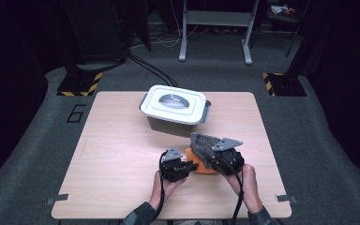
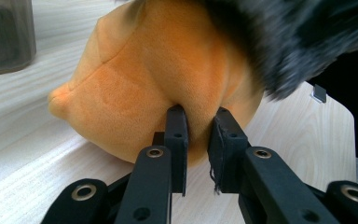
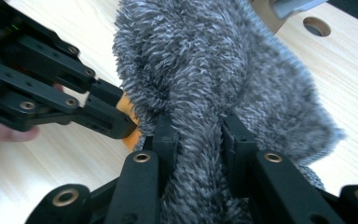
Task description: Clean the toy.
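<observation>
Orange plush toy point(image 1: 198, 164) held at near middle of wooden table point(image 1: 117, 154), pinched by left gripper point(image 2: 199, 122). Its grey fuzzy covering point(image 3: 205, 70) clamped in right gripper point(image 3: 199, 133). Lidded white bin point(image 1: 173, 107) seen behind.

Plush toy point(image 1: 198, 161) before lidded box point(image 1: 173, 105)

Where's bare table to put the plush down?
Free: the wide left half of the table, and the right strip beside the right gripper. Crowded: the middle, where the lidded bin, orange plush, grey fuzzy cloth and left gripper cluster.
</observation>
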### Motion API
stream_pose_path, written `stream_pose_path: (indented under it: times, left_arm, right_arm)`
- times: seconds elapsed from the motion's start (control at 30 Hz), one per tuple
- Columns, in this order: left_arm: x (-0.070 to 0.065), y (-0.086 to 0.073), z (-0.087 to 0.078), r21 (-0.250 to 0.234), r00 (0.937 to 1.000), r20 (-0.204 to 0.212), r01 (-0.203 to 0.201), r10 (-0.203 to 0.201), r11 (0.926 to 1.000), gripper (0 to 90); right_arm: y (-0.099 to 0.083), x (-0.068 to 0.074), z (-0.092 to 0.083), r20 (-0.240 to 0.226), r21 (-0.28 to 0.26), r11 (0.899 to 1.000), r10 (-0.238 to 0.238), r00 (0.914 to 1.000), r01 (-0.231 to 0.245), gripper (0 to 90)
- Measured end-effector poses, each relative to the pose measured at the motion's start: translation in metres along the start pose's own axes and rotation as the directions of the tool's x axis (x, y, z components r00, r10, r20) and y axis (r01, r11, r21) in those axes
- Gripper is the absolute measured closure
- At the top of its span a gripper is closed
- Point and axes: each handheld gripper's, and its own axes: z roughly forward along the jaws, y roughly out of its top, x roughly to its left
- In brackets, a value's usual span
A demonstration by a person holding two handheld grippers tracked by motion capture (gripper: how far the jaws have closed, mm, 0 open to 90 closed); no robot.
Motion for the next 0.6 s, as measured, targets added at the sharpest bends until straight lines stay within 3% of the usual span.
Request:
stream_pose_path:
  times: [0.23,0.4,0.53,0.6]
  left_arm:
    - [-0.001,0.001,0.001,-0.004,1.0000,0.010,0.001,-0.001,1.0000,78.5]
    - [-0.001,0.001,0.001,0.000,1.0000,0.009,0.002,-0.002,1.0000,78.5]
    - [0.000,0.001,0.000,0.007,1.0000,0.008,0.003,-0.003,1.0000,78.6]
    - [-0.001,0.001,0.001,0.005,0.9999,0.011,0.004,-0.004,1.0000,78.6]
  right_arm:
    - [-0.005,-0.009,0.000,0.002,0.002,1.000,0.020,0.9998,-0.020,70.9]
    - [-0.017,-0.023,-0.004,0.023,0.001,0.996,0.087,0.9959,-0.087,70.6]
    - [-0.033,-0.042,-0.001,0.045,0.008,0.988,0.153,0.9872,-0.154,70.3]
    - [-0.041,-0.051,0.003,0.041,0.020,0.979,0.203,0.9783,-0.204,70.3]
